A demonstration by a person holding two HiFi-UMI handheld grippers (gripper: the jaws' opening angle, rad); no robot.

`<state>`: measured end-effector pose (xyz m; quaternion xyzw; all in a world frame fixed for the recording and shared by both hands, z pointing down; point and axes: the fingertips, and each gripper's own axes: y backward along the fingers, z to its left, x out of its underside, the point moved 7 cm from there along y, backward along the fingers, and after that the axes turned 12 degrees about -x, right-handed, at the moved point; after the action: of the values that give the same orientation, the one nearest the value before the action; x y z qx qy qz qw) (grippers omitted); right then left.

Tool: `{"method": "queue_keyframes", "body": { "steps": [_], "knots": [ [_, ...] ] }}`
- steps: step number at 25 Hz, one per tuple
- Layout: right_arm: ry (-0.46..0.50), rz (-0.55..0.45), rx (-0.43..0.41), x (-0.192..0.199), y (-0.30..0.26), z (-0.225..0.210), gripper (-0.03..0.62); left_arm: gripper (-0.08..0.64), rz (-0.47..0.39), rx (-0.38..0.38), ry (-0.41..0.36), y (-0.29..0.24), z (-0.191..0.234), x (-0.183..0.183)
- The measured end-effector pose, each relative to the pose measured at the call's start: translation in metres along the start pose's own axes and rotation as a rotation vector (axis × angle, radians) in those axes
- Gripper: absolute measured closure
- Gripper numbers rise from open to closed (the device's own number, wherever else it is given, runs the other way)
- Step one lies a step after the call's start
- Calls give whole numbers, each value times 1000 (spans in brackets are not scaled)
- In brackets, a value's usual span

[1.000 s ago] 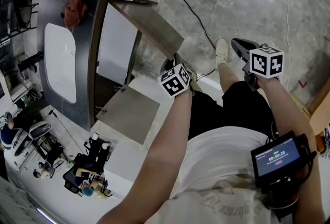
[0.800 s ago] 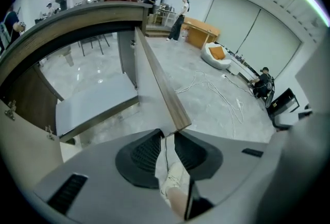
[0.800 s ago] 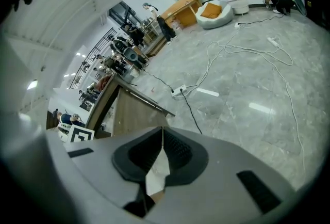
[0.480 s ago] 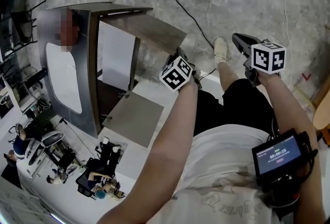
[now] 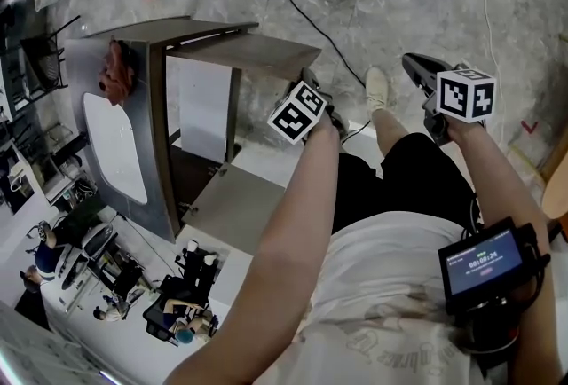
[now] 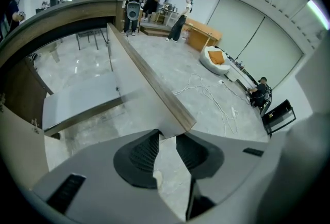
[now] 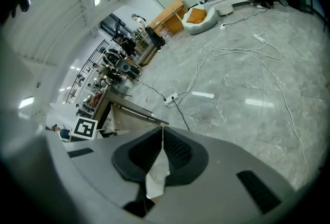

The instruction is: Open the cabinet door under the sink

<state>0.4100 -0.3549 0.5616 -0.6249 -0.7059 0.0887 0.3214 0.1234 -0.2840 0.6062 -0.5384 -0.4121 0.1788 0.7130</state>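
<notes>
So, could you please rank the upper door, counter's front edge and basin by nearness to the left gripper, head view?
Left gripper: jaws have just been opening, clamping nothing.
1. Upper door: its corner at the tips.
2. Counter's front edge: leftward.
3. Basin: farther left.

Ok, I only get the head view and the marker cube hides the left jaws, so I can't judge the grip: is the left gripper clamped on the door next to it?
Observer: No. The left gripper has its jaws apart; they have just been opening and pinch nothing.
Operator: Where is the door, then?
Observer: The door has its free corner just past the tips, clear of the pads.
Operator: And the right gripper?
Observer: The right gripper is shut, with nothing between its jaws.
</notes>
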Motion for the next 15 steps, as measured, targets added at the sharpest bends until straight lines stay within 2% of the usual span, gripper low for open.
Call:
{"method": "queue_keyframes", "body": {
  "steps": [9,13,15],
  "knots": [
    [9,4,-6,-3,-2,2,572,448,-11,19,6,-6,-5,-13],
    [27,23,-16,0,-5,5,572,445,-9,90,-44,-7,3,-8],
    [41,35,-26,-3,-9,8,572,399,-3,123,-88,-5,6,-7]
  ]
}}
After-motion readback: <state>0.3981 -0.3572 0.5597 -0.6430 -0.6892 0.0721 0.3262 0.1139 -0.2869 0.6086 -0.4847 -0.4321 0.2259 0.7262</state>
